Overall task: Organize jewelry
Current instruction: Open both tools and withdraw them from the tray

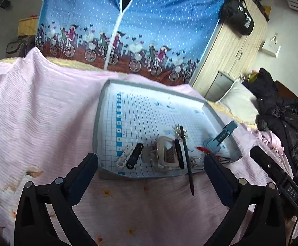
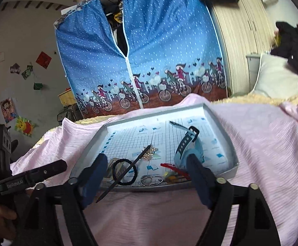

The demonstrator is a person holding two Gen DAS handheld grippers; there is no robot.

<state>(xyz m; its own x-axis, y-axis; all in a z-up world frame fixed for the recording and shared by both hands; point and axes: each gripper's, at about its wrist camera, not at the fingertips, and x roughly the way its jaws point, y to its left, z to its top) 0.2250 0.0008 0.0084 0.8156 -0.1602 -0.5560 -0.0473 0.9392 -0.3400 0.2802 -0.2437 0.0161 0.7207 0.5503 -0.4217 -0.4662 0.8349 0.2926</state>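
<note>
Two tongs: both are hovering low over the near edge of a tray on a bed, each held by a person.
Left tongs (image 1: 151, 160): spread wide and gripping nothing, pointing at the cluster of small pieces at the tray's near end.
Right tongs (image 2: 147, 166): also spread and empty, pointing at the tray's near right part.
Tray (image 1: 108, 94): a shallow grey-rimmed box lid with a blue grid lining is lying on a pink blanket (image 1: 46, 102); its rim seems to be keeping the loose pieces together.
Jewelry, left side: a white beaded clip (image 1: 125, 156) and a black clip (image 1: 135, 156) are lying side by side, just beside a beige claw clip (image 1: 165, 153).
Jewelry, middle: a long black hair stick (image 1: 187, 160) is lying across the near rim, its tip sticking out over the blanket; in the right view it is crossing a black hair tie (image 2: 125, 172).
Jewelry, right side: a light blue watch (image 2: 187, 145) is standing on edge, near a red piece (image 2: 169, 166) and a metal ring (image 2: 151, 180).
Likely step: choosing a first piece; the overhanging stick looks easiest to reach.
</note>
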